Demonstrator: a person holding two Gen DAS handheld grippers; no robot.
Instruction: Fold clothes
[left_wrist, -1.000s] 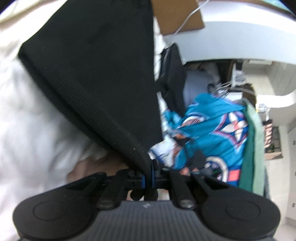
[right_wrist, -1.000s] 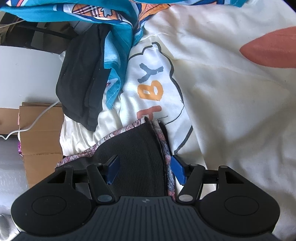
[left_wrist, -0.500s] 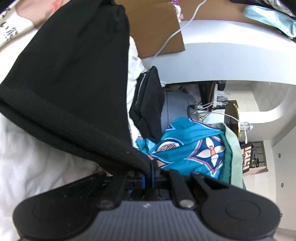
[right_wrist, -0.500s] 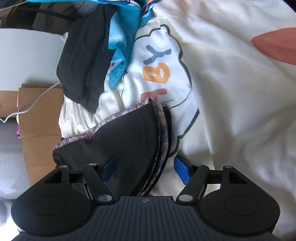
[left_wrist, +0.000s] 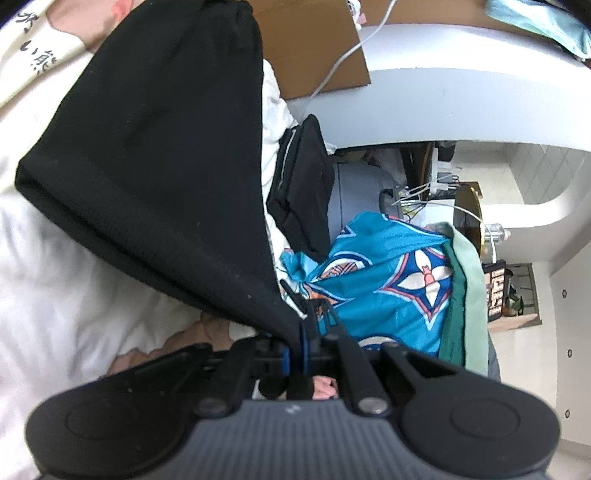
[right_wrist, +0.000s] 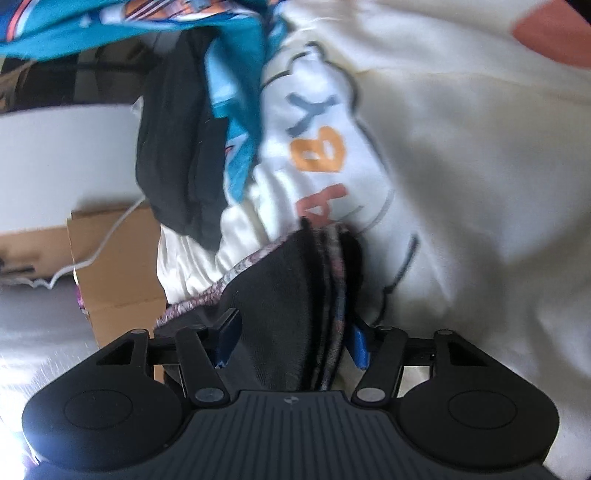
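A black ribbed garment hangs in front of the left wrist camera, stretched up and to the left from one corner. My left gripper is shut on that corner. In the right wrist view another part of the black garment, with a pink patterned edge, lies bunched on the bed sheet between my right gripper's jaws. Those jaws are closing around the fold, and the blue pads stand right beside the cloth without clearly pressing it.
A turquoise patterned cloth and a second dark garment lie at the bed's edge, with a green cloth beside them. A cardboard box with a white cable sits past the edge.
The left gripper has lifted the black garment a little higher. The right jaws widened around the fold, then narrowed again, and the right view has tipped and blurred.
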